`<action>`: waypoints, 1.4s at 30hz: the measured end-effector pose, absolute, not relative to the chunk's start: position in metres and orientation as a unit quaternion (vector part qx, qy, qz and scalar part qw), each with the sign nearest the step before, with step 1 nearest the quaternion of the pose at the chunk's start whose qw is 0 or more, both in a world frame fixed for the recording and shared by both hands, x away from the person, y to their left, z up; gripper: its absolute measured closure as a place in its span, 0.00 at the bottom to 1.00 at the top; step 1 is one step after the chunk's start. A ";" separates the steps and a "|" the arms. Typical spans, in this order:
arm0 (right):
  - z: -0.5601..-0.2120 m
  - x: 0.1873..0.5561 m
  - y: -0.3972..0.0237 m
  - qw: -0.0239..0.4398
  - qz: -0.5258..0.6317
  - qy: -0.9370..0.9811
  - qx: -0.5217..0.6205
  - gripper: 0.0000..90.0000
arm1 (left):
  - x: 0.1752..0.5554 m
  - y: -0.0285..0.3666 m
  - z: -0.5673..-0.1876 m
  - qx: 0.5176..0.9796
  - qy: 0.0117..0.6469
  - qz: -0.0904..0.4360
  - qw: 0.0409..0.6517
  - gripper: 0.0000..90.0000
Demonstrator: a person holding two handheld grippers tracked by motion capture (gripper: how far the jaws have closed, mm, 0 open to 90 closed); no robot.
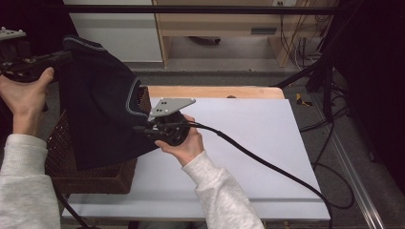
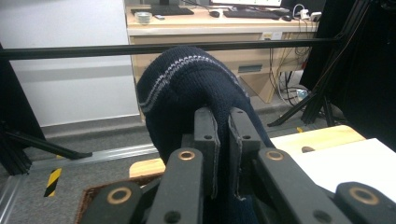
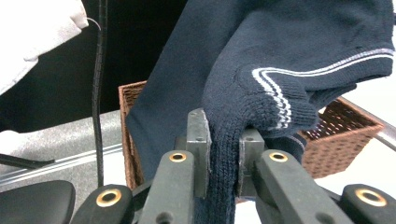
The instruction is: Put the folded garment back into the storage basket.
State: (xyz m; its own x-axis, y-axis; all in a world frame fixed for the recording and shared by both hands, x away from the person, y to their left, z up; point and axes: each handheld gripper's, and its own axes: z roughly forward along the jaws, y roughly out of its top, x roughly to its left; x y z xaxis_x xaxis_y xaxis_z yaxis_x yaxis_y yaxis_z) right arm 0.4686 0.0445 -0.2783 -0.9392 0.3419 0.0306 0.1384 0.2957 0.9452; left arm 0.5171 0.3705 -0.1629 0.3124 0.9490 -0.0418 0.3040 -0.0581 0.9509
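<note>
navy sweater held up over the basket by both grippers

a dark navy sweater (image 1: 98,119) with pale stripes along its trim hangs at the left of the high view, stretched between the two grippers and draping down over a brown wicker basket (image 1: 90,176) at the table's left edge. the left gripper (image 1: 59,59), at the upper left of the frame, has its jaws closed on the top of the knit; in the left gripper view the fabric (image 2: 187,88) bulges up above the two pads, pinched tight between them. the right gripper (image 1: 143,128), near the frame's centre over the white table (image 1: 248,138), is clamped on the sweater's striped edge (its own view shows a thick fold (image 3: 224,154) squeezed between the jaws, the basket (image 3: 345,135) behind).
</note>
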 end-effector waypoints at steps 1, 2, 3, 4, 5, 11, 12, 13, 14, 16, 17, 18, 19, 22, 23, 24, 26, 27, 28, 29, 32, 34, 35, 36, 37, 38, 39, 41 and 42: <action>-0.279 0.468 0.049 0.089 0.573 0.801 0.147 0.90 | 0.517 0.372 -0.163 0.647 0.485 0.331 0.486 0.93; -0.280 0.468 0.052 0.087 0.573 0.802 0.146 0.90 | 0.518 0.375 -0.163 0.647 0.487 0.332 0.483 0.93; -0.281 0.468 0.056 0.087 0.572 0.803 0.144 0.90 | 0.518 0.378 -0.164 0.647 0.489 0.332 0.482 0.93; -0.282 0.469 0.060 0.087 0.572 0.803 0.142 0.90 | 0.518 0.381 -0.165 0.646 0.490 0.333 0.481 0.93; -0.282 0.469 0.064 0.088 0.572 0.804 0.140 0.90 | 0.518 0.383 -0.166 0.645 0.493 0.334 0.479 0.93; -0.289 0.470 0.085 0.085 0.571 0.805 0.134 0.89 | 0.520 0.400 -0.171 0.642 0.503 0.336 0.472 0.93; -0.290 0.471 0.088 0.082 0.570 0.807 0.134 0.90 | 0.520 0.403 -0.172 0.642 0.503 0.337 0.470 0.93; -0.293 0.472 0.092 0.080 0.569 0.808 0.134 0.89 | 0.521 0.404 -0.173 0.642 0.503 0.337 0.470 0.93; -0.294 0.472 0.095 0.077 0.568 0.808 0.134 0.89 | 0.521 0.406 -0.174 0.643 0.504 0.337 0.468 0.93; -0.298 0.474 0.102 0.075 0.565 0.811 0.133 0.89 | 0.523 0.410 -0.176 0.644 0.506 0.339 0.462 0.93; -0.300 0.474 0.106 0.076 0.565 0.811 0.132 0.89 | 0.524 0.412 -0.178 0.645 0.508 0.339 0.460 0.93; -0.303 0.475 0.110 0.076 0.564 0.812 0.132 0.89 | 0.525 0.414 -0.179 0.646 0.509 0.339 0.458 0.93; -0.306 0.476 0.113 0.074 0.563 0.812 0.132 0.89 | 0.526 0.415 -0.180 0.646 0.509 0.339 0.457 0.93; -0.313 0.478 0.121 0.074 0.564 0.812 0.131 0.89 | 0.528 0.421 -0.185 0.647 0.510 0.338 0.455 0.93; -0.315 0.478 0.124 0.073 0.565 0.811 0.131 0.89 | 0.528 0.422 -0.187 0.647 0.511 0.338 0.454 0.93; -0.318 0.478 0.127 0.072 0.563 0.813 0.131 0.89 | 0.529 0.424 -0.190 0.648 0.513 0.337 0.451 0.93; -0.324 0.478 0.132 0.070 0.562 0.814 0.131 0.89 | 0.530 0.428 -0.195 0.649 0.516 0.337 0.445 0.93; -0.326 0.479 0.135 0.068 0.560 0.815 0.131 0.89 | 0.531 0.431 -0.198 0.648 0.519 0.336 0.445 0.93; -0.330 0.478 0.138 0.069 0.560 0.815 0.133 0.89 | 0.531 0.432 -0.201 0.648 0.521 0.336 0.443 0.93; -0.332 0.478 0.140 0.068 0.560 0.815 0.133 0.89 | 0.532 0.434 -0.204 0.647 0.523 0.334 0.443 0.93; -0.340 0.477 0.146 0.066 0.556 0.817 0.135 0.89 | 0.535 0.440 -0.216 0.649 0.529 0.332 0.435 0.93; -0.345 0.477 0.149 0.064 0.555 0.818 0.137 0.89 | 0.537 0.443 -0.224 0.652 0.530 0.329 0.431 0.93; -0.349 0.478 0.151 0.062 0.552 0.820 0.138 0.89 | 0.538 0.444 -0.227 0.653 0.531 0.328 0.429 0.93; -0.352 0.478 0.152 0.063 0.551 0.820 0.140 0.89 | 0.540 0.445 -0.232 0.654 0.532 0.327 0.428 0.93; -0.355 0.479 0.153 0.061 0.549 0.822 0.141 0.89 | 0.541 0.447 -0.237 0.655 0.534 0.324 0.426 0.93; -0.360 0.479 0.155 0.059 0.546 0.823 0.145 0.89 | 0.543 0.448 -0.241 0.656 0.535 0.323 0.424 0.93; -0.362 0.480 0.156 0.058 0.545 0.824 0.146 0.89 | 0.545 0.449 -0.247 0.657 0.537 0.320 0.422 0.93; -0.370 0.481 0.159 0.056 0.541 0.825 0.151 0.89 | 0.549 0.450 -0.256 0.660 0.540 0.316 0.417 0.93; -0.373 0.482 0.160 0.055 0.540 0.826 0.154 0.89 | 0.551 0.451 -0.260 0.661 0.541 0.314 0.414 0.93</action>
State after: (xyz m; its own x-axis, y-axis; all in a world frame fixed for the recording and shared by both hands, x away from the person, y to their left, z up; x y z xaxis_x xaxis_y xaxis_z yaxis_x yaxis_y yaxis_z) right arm 0.4822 0.1603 -0.3731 -0.9464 0.3141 0.0751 0.1947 0.3696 0.9086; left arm 0.5513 0.4508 -0.2602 0.2185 0.9753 -0.0330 0.4553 -0.0720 0.8874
